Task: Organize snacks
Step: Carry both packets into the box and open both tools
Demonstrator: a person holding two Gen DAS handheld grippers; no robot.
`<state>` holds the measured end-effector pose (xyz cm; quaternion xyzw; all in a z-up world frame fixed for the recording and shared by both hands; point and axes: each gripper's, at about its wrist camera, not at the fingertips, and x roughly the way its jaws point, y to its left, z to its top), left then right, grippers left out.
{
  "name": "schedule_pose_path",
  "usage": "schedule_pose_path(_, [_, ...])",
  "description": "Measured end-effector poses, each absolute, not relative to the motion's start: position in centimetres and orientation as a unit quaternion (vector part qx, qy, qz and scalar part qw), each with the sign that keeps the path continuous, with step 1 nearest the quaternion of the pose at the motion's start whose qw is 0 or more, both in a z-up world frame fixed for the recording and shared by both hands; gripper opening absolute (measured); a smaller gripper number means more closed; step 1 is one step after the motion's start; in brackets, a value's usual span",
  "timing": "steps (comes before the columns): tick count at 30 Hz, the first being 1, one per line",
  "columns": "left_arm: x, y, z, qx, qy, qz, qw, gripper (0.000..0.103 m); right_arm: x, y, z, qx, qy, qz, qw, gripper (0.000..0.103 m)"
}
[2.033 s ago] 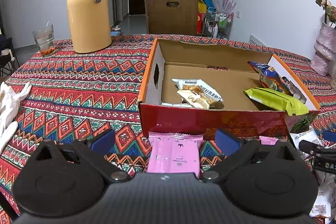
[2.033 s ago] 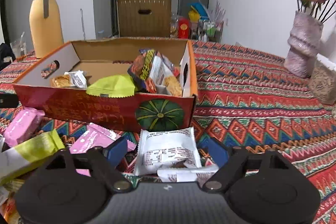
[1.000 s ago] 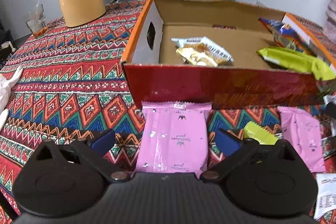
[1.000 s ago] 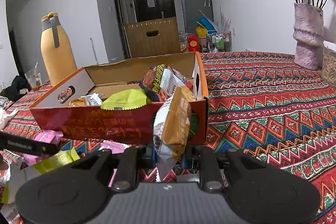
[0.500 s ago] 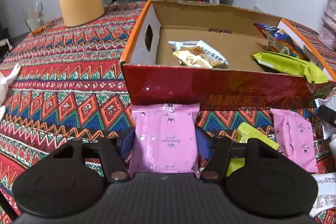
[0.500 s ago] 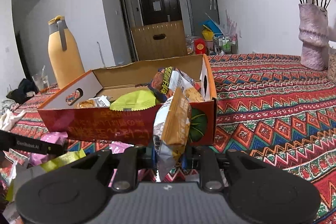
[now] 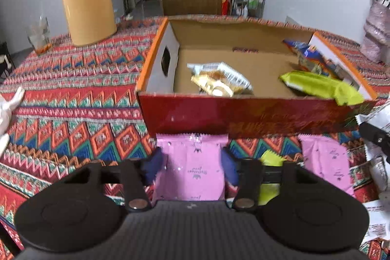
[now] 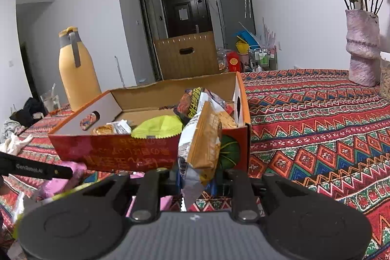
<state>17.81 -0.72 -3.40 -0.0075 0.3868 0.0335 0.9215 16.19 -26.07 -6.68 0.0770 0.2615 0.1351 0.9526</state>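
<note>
The right tool (image 8: 196,183) grips an orange snack packet (image 8: 201,145) upright; the cardboard box (image 8: 117,150) lies directly above it at frame centre, while the left tool (image 7: 191,166) clamps a pink packet (image 7: 192,167).

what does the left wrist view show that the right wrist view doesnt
Only the left wrist view: the left gripper closed on a pink packet, and a second pink packet lying flat beside it. Only the right wrist view: the right gripper clamping an orange and white packet, plus the whole vase of flowers. Both: the open box with the green packet inside, and the yellow flask.
</note>
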Motion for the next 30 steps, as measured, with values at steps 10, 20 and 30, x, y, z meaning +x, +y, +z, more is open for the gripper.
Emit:
schedule_pose_path(10, [18.0,-1.0,-3.2,0.002,0.391,0.052,0.919,0.083,15.1,-26.1,-5.0,0.075,0.234,0.136,0.960,0.021])
schedule_pose_path(20, [19.2,-0.4,-5.4,-0.014,0.429,0.062,0.901,0.061,14.6,-26.0,-4.3,0.076,0.237,0.146,0.957,0.021])
schedule_pose_path(30, [16.9,-0.4,-3.2,-0.013,0.401,0.051,0.914,0.058,13.4,-25.6,-3.3,0.069,0.229,0.143,0.960,0.021])
